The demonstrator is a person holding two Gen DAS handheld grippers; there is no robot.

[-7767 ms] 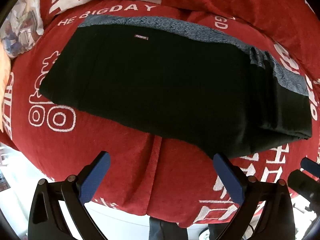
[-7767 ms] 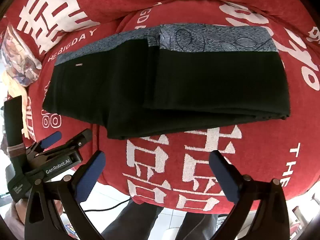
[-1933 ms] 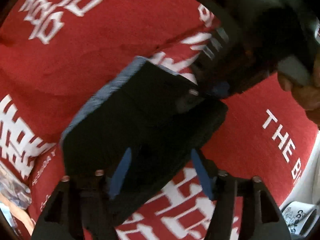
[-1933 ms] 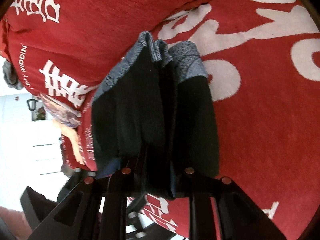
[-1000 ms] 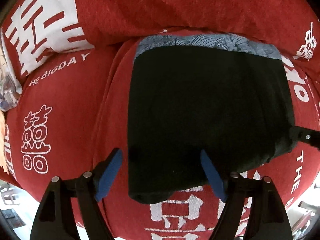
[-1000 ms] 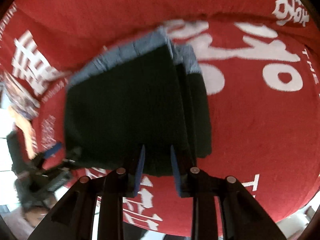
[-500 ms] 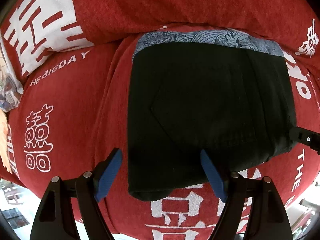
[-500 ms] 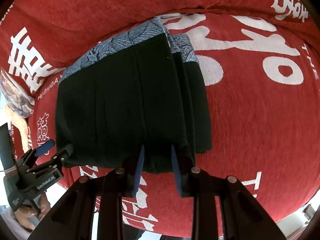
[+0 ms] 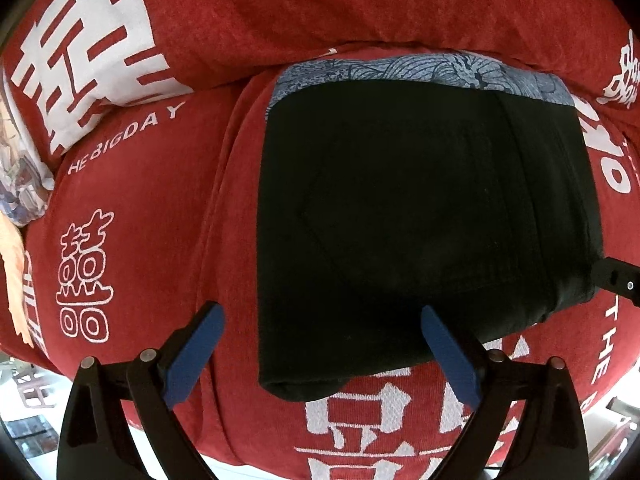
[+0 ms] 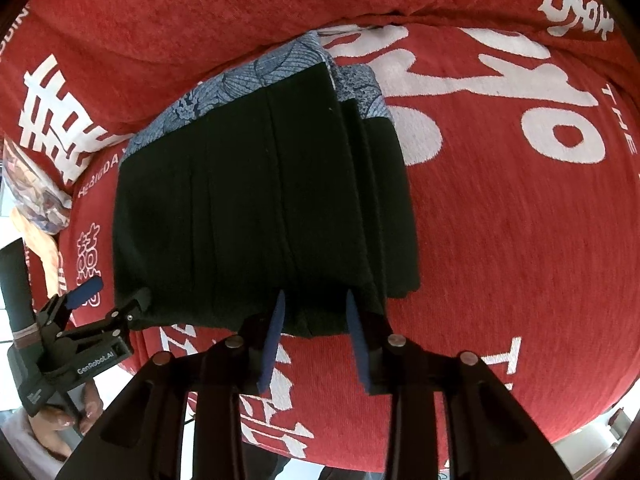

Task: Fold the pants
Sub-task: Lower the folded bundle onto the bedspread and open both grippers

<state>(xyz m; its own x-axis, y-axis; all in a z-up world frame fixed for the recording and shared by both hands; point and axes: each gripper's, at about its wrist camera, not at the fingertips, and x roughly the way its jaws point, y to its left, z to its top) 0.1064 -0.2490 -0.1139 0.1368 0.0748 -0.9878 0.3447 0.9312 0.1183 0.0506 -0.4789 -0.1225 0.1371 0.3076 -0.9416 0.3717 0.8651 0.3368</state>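
Observation:
The black pants (image 9: pixel 420 208) lie folded into a thick square bundle on the red cover, their grey-blue patterned waistband (image 9: pixel 400 70) at the far edge. My left gripper (image 9: pixel 322 354) hangs over the bundle's near left corner; its jaws are opening wide and its blue pads (image 9: pixel 196 352) stand clear of the cloth. My right gripper (image 10: pixel 315 320) is at the near edge of the pants (image 10: pixel 260 200); its jaws are opening, the folded edge lies between the pads, and they no longer pinch it. The left gripper (image 10: pixel 108 300) also shows at the bundle's left corner.
A red cover (image 9: pixel 140 220) with white characters drapes the soft surface and rises into a ridge behind the pants. A patterned cloth (image 9: pixel 20 184) lies at the far left. The cover's front edge drops to a pale floor (image 10: pixel 600 432). A person's hand (image 10: pixel 60 420) holds the left tool.
The left jaws have spread much wider over the same corner. The right pads have parted a little around the pants' edge. The bundle lies still.

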